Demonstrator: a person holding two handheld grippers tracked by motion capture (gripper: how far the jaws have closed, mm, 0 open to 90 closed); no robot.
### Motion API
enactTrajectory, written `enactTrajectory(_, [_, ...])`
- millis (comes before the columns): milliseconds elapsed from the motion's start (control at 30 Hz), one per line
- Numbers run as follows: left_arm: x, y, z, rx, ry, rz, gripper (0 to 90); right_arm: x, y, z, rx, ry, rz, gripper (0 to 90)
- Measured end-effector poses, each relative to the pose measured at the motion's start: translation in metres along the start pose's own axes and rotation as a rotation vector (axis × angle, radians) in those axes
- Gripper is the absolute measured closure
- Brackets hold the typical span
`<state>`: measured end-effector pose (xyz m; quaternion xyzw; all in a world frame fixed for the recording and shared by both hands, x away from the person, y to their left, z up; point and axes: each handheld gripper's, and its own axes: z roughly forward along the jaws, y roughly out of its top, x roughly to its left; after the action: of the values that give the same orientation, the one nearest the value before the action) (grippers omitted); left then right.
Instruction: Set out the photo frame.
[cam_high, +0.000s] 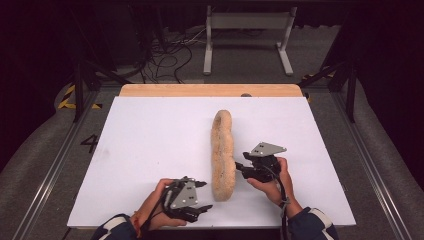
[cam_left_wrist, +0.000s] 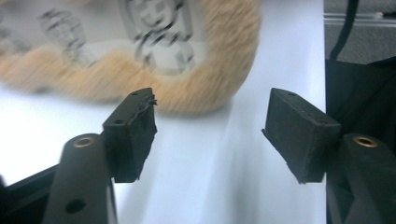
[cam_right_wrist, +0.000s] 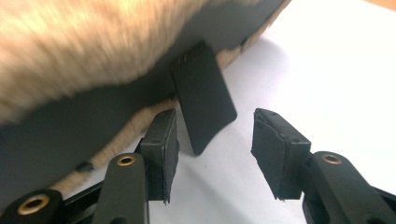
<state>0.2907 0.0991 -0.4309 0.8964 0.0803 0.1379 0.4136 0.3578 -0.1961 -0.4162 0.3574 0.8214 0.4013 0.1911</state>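
A: Left gripper (cam_high: 202, 196), lower centre of the high view: jaws apart, nothing between them. Right gripper (cam_high: 241, 167), just right of centre: jaws also apart, nothing clamped, tips almost against the fuzzy thing.

B: And in the left gripper view (cam_left_wrist: 210, 135): wide gap, bare white table (cam_left_wrist: 210, 177) between the pads, fur a little beyond the left jaw. No contact.

A: Right gripper view (cam_right_wrist: 212, 140): narrower gap, with a black flat tab (cam_right_wrist: 203, 105) hanging down just behind the left jaw. Touching or not, hard to tell.

B: The thing itself: a long tan fleecy slipper (cam_high: 222, 155), lying lengthwise up the middle of the high view, wavy outline, rounded at both ends. Near end level with the left gripper, far end toward the upper centre.

A: From above, just a furry loaf shape. No detail.

B: Left gripper view adds more: upper part of the frame, a pale printed patch (cam_left_wrist: 159, 37) with dark cartoon line drawing, rimmed by tan fleece (cam_left_wrist: 224, 70). Blurred, so drawing unreadable.

A: Right gripper view adds the underside: upper left of the frame, shaggy fleece (cam_right_wrist: 93, 46) above a dark smooth sole (cam_right_wrist: 84, 126), a woven straw-coloured edge (cam_right_wrist: 135, 121) below it, and that black tab off the sole.

B: White table (cam_high: 150, 150) under everything; wooden strip (cam_high: 210, 90) along its far edge, upper centre of the high view.
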Motion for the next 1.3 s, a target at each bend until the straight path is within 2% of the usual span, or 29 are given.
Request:
enactTrajectory(33, [0.004,-0.013,-0.013,0.014,0.033,-0.012,29.9,-0.002,0.006,-0.009,-0.026,-0.002,0.023,50.5])
enactTrajectory(67, [0.004,-0.013,-0.013,0.014,0.033,-0.012,28.8,-0.002,0.006,-0.009,-0.026,-0.002,0.023,50.5])
enactTrajectory(167, [0.008,-0.039,-0.034,0.047,0.087,-0.063,27.0,-0.004,0.014,-0.021,-0.089,-0.032,0.055,51.0])
enactTrajectory(200, [0.009,-0.046,-0.039,0.064,0.113,-0.073,24.1,-0.005,0.016,-0.024,-0.099,-0.018,0.066,50.3])
enactTrajectory(267, [0.010,-0.060,-0.049,0.082,0.145,-0.085,21.5,-0.004,0.022,-0.028,-0.101,-0.017,0.073,47.8])
enactTrajectory(367, [0.014,-0.078,-0.061,0.101,0.168,-0.132,19.4,-0.004,0.030,-0.033,-0.099,-0.004,0.091,45.8])
enactTrajectory(433, [0.018,-0.090,-0.067,0.105,0.187,-0.169,18.3,-0.002,0.038,-0.035,-0.095,-0.003,0.120,43.8])
enactTrajectory(500, [0.022,-0.096,-0.073,0.099,0.198,-0.201,17.9,0.003,0.047,-0.035,-0.097,0.011,0.130,42.9])
enactTrajectory(567, [0.026,-0.102,-0.078,0.089,0.209,-0.236,17.2,0.009,0.055,-0.033,-0.076,0.029,0.111,40.4])
enactTrajectory(600, [0.026,-0.102,-0.078,0.089,0.209,-0.236,17.0,0.013,0.061,-0.028,-0.044,0.038,0.108,38.7])
enactTrajectory(633, [0.027,-0.104,-0.079,0.087,0.217,-0.248,17.0,0.013,0.061,-0.028,-0.044,0.038,0.108,38.7])
enactTrajectory(767, [0.030,-0.109,-0.077,0.101,0.220,-0.275,16.4,0.015,0.069,-0.008,0.047,0.043,0.154,35.1])
enactTrajectory(867, [0.029,-0.109,-0.073,0.122,0.202,-0.257,16.1,0.009,0.072,0.008,0.103,0.046,0.210,33.0])
enactTrajectory(1000, [0.029,-0.109,-0.069,0.134,0.198,-0.250,15.9,0.004,0.080,0.023,0.194,0.105,0.267,33.4])
enactTrajectory(1067, [0.028,-0.108,-0.069,0.127,0.197,-0.251,16.0,0.003,0.083,0.031,0.259,0.146,0.272,36.7])
enactTrajectory(1133, [0.028,-0.107,-0.069,0.123,0.194,-0.250,16.0,0.003,0.086,0.034,0.280,0.122,0.268,40.7])
enactTrajectory(1233, [0.028,-0.108,-0.068,0.127,0.190,-0.250,16.1,0.003,0.091,0.036,0.310,0.123,0.261,42.8])
enactTrajectory(1300, [0.028,-0.108,-0.068,0.129,0.189,-0.250,16.1,0.003,0.094,0.037,0.328,0.116,0.239,44.0])
